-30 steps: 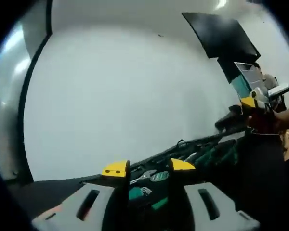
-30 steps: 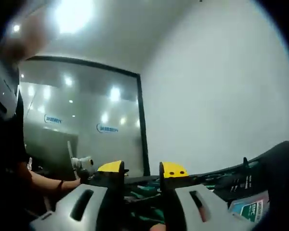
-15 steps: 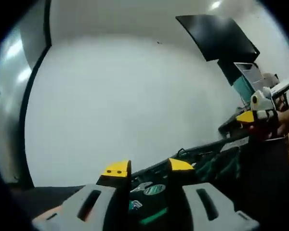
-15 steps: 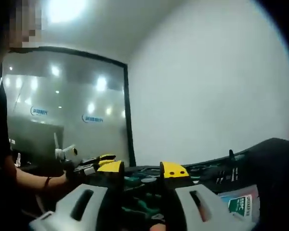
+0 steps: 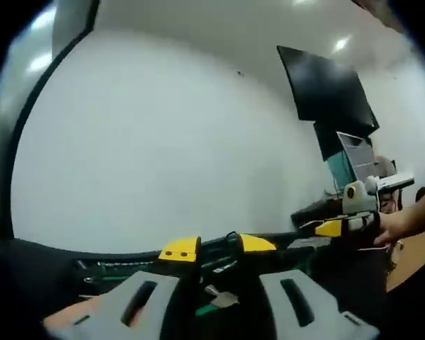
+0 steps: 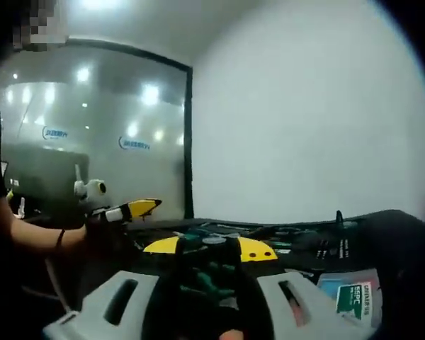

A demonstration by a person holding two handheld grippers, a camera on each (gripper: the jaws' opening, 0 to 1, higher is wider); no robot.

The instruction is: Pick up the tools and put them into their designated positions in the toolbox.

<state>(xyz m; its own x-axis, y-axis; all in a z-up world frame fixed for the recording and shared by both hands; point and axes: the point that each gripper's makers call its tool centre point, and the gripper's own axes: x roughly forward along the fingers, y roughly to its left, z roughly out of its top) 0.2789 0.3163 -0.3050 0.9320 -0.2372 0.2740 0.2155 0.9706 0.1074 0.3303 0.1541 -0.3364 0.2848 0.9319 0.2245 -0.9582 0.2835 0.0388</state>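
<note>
The open black toolbox (image 5: 127,263) lies low ahead, seen almost edge-on, with metal and green-handled tools (image 5: 216,297) in its slots. My left gripper (image 5: 219,246) hovers just over its near side, yellow-tipped jaws open with nothing between them. From the right, my right gripper (image 5: 336,227) reaches over the box in a hand (image 5: 397,223). In the right gripper view, the right gripper (image 6: 209,248) is open above green-handled tools (image 6: 209,280) in the toolbox (image 6: 319,244). The left gripper (image 6: 131,210) shows at the left, over the box's far side.
A white wall (image 5: 170,142) stands behind the box. A black screen (image 5: 326,85) hangs at the upper right, with a laptop (image 5: 354,159) below it. A glass partition (image 6: 92,134) lies left. A labelled card (image 6: 354,297) sits at the lower right.
Both cameras have shifted toward the toolbox, so it sits closer under the jaws. Each gripper appears nearer the middle in the other's view. Both jaw pairs keep the same gap.
</note>
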